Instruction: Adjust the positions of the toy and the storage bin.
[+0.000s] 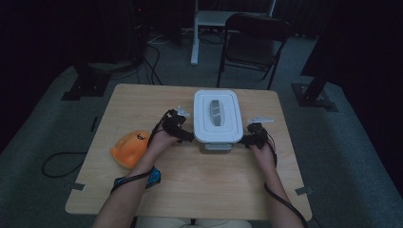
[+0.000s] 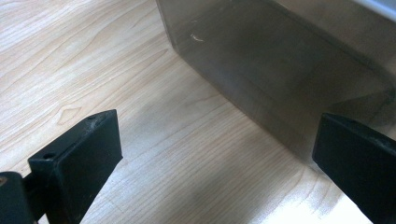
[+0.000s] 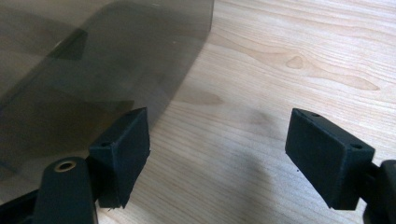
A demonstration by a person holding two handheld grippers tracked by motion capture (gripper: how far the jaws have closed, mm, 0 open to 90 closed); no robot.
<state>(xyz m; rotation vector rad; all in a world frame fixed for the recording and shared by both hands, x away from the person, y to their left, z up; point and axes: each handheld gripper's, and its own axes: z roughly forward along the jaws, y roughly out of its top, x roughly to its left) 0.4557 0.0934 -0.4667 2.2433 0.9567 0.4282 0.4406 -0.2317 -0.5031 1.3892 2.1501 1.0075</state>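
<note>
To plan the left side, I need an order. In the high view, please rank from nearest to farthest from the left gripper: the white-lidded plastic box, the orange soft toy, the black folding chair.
1. White-lidded plastic box: directly beside the left gripper, at its right.
2. Orange soft toy: on the table's left part, near the forearm.
3. Black folding chair: on the floor beyond the table's far edge.

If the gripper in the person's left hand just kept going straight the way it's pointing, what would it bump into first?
Most likely the smoky side wall of the white-lidded box. The left gripper is open, and that wall stands just beyond its fingers, above bare wooden table. The exact gap is hard to judge.
</note>
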